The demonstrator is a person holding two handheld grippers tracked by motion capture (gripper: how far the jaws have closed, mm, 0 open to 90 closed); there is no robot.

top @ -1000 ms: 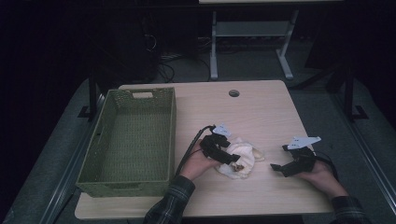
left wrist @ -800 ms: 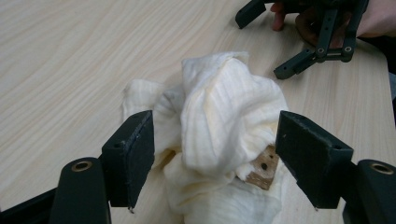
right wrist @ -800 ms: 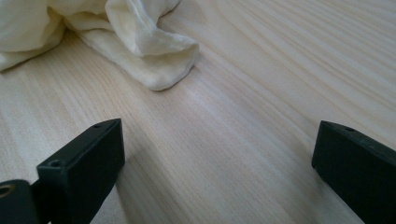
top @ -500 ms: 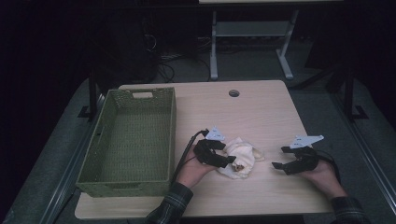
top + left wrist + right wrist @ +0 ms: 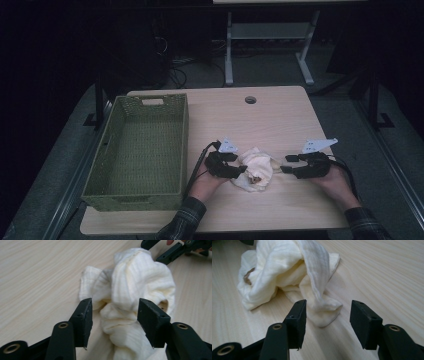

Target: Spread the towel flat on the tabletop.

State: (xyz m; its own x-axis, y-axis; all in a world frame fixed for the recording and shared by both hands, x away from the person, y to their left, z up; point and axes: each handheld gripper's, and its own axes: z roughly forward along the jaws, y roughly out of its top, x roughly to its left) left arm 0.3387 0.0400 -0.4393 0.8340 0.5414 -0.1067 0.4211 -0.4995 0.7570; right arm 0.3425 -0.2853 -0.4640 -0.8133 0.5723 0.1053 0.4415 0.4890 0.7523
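A crumpled cream cloth (image 5: 256, 170) lies on the wooden table (image 5: 260, 120), near its front edge. My left gripper (image 5: 240, 171) reaches into it from the left. In the left gripper view a bunched fold of the cloth (image 5: 125, 305) sits between the jaws of that gripper (image 5: 115, 322); they have just been closing, and a gap still shows at the left pad. My right gripper (image 5: 286, 164) comes at the cloth from the right. Its jaws (image 5: 327, 322) have also been closing and straddle a low corner of the cloth (image 5: 324, 312) without pressing on it.
A green woven basket (image 5: 135, 200) stands on the left half of the table, with nothing in it. A round cable hole (image 5: 250, 100) sits near the far edge. Bare table lies behind the cloth and to the right of my right hand (image 5: 335, 182).
My right gripper has moved a little left, up to the cloth's edge, and its jaws look narrower. The left gripper has stayed at the cloth.
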